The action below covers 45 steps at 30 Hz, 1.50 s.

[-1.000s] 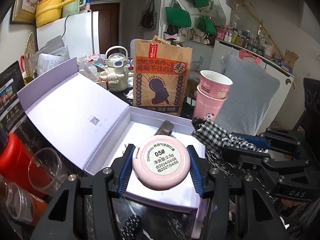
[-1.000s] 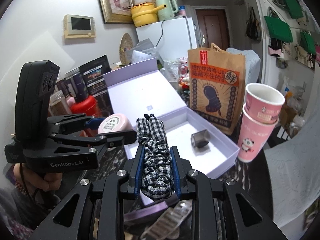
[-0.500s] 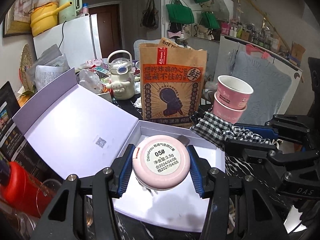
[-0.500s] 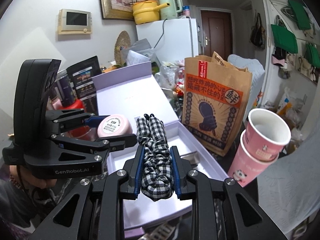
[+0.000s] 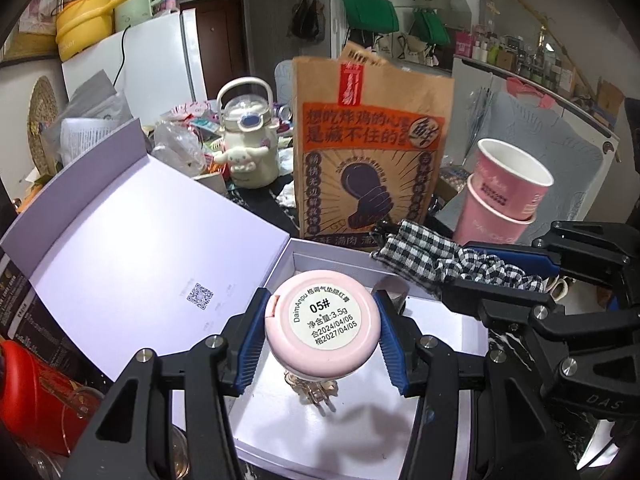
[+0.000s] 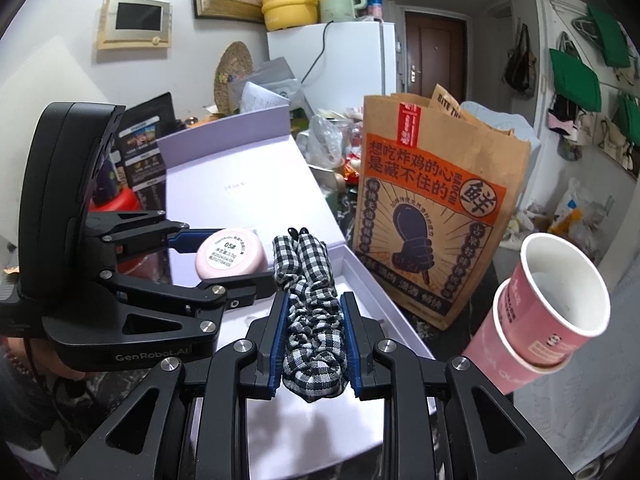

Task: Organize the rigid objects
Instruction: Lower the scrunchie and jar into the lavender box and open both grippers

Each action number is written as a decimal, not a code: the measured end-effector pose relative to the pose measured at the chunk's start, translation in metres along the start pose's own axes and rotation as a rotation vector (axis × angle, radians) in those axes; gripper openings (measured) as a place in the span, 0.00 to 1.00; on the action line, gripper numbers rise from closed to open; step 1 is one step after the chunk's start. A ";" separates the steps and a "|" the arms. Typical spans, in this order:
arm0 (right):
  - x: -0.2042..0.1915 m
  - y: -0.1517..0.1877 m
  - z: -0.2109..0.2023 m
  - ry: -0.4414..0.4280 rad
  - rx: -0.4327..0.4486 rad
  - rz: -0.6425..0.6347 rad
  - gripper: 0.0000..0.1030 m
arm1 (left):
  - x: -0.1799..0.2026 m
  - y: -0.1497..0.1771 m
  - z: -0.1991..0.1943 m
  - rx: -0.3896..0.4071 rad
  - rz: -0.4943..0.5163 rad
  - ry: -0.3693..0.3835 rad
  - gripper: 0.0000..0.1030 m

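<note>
My left gripper (image 5: 322, 334) is shut on a round pink compact (image 5: 323, 322) with a white "05#" label and holds it above the open lilac box (image 5: 448, 334). The compact also shows in the right wrist view (image 6: 231, 258). My right gripper (image 6: 313, 340) is shut on a black-and-white checked scrunchie (image 6: 310, 312), held over the box's near right part (image 6: 352, 258). The scrunchie also shows in the left wrist view (image 5: 436, 264). A small pale hair clip (image 5: 314, 392) lies in the box under the compact. A dark item (image 5: 394, 292) behind the compact is mostly hidden.
The box lid (image 5: 132, 248) stands open to the left. A brown paper bag (image 5: 370, 148) stands behind the box. Two stacked pink paper cups (image 5: 502, 200) stand at the right. A red container (image 5: 30, 396) and a glass sit at the left. A cream kettle (image 5: 248, 136) stands farther back.
Both grippers have moved forward and lower over the box with their loads. The bag and cups appear nearer. The hair clip under the compact has come into view.
</note>
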State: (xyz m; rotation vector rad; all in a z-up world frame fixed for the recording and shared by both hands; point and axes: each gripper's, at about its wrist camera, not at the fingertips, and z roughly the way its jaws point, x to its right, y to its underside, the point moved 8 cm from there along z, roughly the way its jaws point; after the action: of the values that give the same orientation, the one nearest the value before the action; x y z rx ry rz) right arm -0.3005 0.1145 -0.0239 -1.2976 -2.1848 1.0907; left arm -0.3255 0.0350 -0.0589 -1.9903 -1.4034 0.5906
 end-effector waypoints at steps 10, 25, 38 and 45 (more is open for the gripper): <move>0.015 0.010 0.041 0.013 -0.069 0.027 0.24 | -0.008 0.012 0.035 -0.061 -0.002 -0.014 0.49; 0.035 0.023 0.088 0.021 -0.160 0.072 0.24 | -0.020 0.026 0.081 -0.160 -0.059 -0.007 0.49; 0.035 0.031 0.104 0.021 -0.216 0.082 0.25 | -0.020 0.040 0.103 -0.223 -0.066 -0.026 0.49; 0.034 0.030 0.105 0.027 -0.215 0.082 0.27 | -0.020 0.043 0.103 -0.236 -0.073 -0.023 0.49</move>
State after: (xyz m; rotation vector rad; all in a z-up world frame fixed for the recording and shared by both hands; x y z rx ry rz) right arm -0.3687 0.1073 -0.1157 -1.4949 -2.2974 0.8804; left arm -0.3731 0.0305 -0.1619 -2.1077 -1.6160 0.4333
